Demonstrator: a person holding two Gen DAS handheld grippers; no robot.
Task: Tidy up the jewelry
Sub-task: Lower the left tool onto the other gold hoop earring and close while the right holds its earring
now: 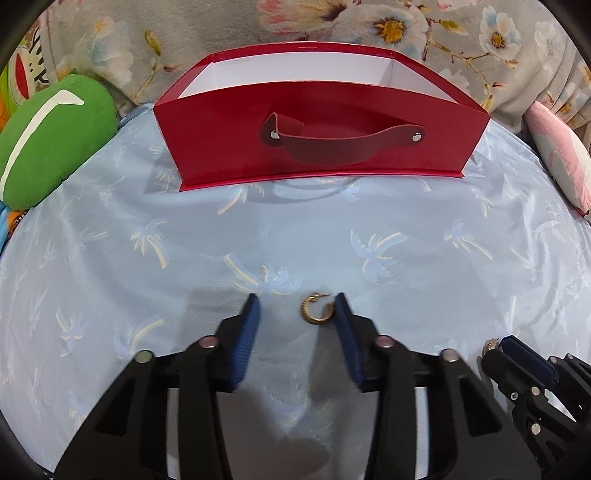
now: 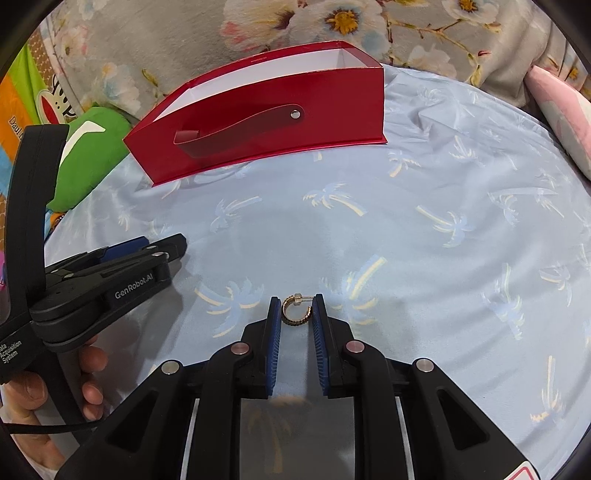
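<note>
Two gold hoop earrings lie on the light blue palm-print sheet. In the left wrist view, one gold hoop earring (image 1: 313, 308) lies between the fingertips of my open left gripper (image 1: 298, 305), close to the right pad. In the right wrist view, the other gold hoop earring (image 2: 296, 311) sits between the blue pads of my right gripper (image 2: 296, 308), which is narrowed around it with both pads at its sides. The red open box (image 1: 317, 122) with a strap handle stands beyond, white inside; it also shows in the right wrist view (image 2: 266, 122).
A green cushion (image 1: 48, 136) lies left of the box and a pink pillow (image 1: 561, 158) at the right. Floral fabric (image 1: 332, 22) rises behind the box. My left gripper (image 2: 147, 254) and the hand holding it show at the left in the right wrist view.
</note>
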